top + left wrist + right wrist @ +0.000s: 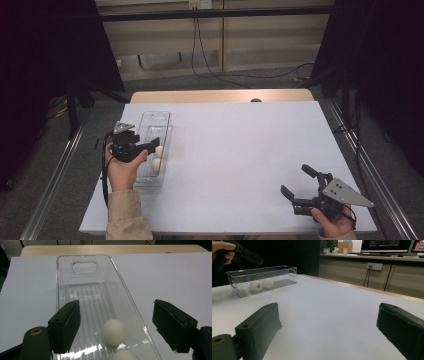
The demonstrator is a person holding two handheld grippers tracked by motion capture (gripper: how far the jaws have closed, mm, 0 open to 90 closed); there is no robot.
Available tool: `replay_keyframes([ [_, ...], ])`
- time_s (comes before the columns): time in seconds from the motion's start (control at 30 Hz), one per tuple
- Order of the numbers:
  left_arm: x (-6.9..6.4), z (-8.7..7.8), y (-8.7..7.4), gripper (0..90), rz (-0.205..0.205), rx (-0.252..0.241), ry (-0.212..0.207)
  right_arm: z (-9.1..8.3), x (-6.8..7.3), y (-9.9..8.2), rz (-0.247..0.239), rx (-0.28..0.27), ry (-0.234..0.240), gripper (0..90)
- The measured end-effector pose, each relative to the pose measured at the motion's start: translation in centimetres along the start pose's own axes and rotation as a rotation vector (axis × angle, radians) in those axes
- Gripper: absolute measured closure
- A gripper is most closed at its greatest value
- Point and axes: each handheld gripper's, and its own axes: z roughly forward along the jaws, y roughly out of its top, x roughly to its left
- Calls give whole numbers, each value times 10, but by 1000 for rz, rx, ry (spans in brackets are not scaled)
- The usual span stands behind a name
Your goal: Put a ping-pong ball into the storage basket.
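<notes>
Held over the near end of a clear plastic rectangular bin (156,131), the left gripper (152,145) is seen with its black jaws parted wide and nothing pressed between them; no earlier picture is at hand, so only that open stance is reported. Two white ping-pong balls lie on the ribbed floor of the bin — the farther ball (114,332) just below the jaws, the nearer ball (124,355) touching it or nearly so, toward 6 o'clock in the left gripper view.

From here, trouble could be judged likely in a few ways. The light balls may be set rolling along the ribs if a jaw is dropped among them, and a ball could be knocked against its neighbour instead of being grasped. The thin bin wall (130,297) may be struck by the right-hand jaw, since that jaw hangs outside the rim — the bin could then be shoved across the white table cover (240,150).

The bin's long axis is seen running from 6 to 12 o'clock in the high view, its handle cut-out end (84,267) pointed toward 12, away from the person. It sits at the table's left side, around 9 o'clock.

At about 4 o'clock, well apart, the right gripper (297,182) is held low with jaws wide and empty.
</notes>
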Motion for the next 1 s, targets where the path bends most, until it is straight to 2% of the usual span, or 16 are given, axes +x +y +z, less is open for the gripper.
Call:
replay_keyframes([
  [0.07, -1, -1, -1, 193, -11, -16, -8, 0, 0, 0, 1, 3, -1, 39],
  [0.33, -10, -2, -3, 114, 31, -26, -28, -1, 0, 0, 4, -1, -6, 39],
  [0.43, -13, -3, -3, 83, 30, -39, -42, -1, 0, 0, 4, -1, -7, 39],
  [0.53, -14, -6, -6, 83, 39, -62, -53, -1, 0, 0, 6, 0, -6, 39],
  [0.63, -14, -8, -10, 65, 25, -70, -62, -1, 0, 0, 5, -2, -5, 39],
  [0.7, -13, -10, -13, 62, 30, -77, -60, -1, 0, 0, 3, -2, -8, 39],
  [0.8, -13, -13, -18, 45, 37, -100, -82, -2, 0, 0, 4, -2, -12, 39],
  [0.87, -13, -15, -20, 38, 55, -107, -85, -2, 0, 0, 4, -2, -13, 39],
  [0.9, -12, -16, -20, 37, 47, -122, -88, -2, 0, 0, 3, -2, -13, 39],
  [1.0, -13, -20, -22, 37, 56, -134, -98, -2, 0, 0, 2, -2, -13, 39],
])
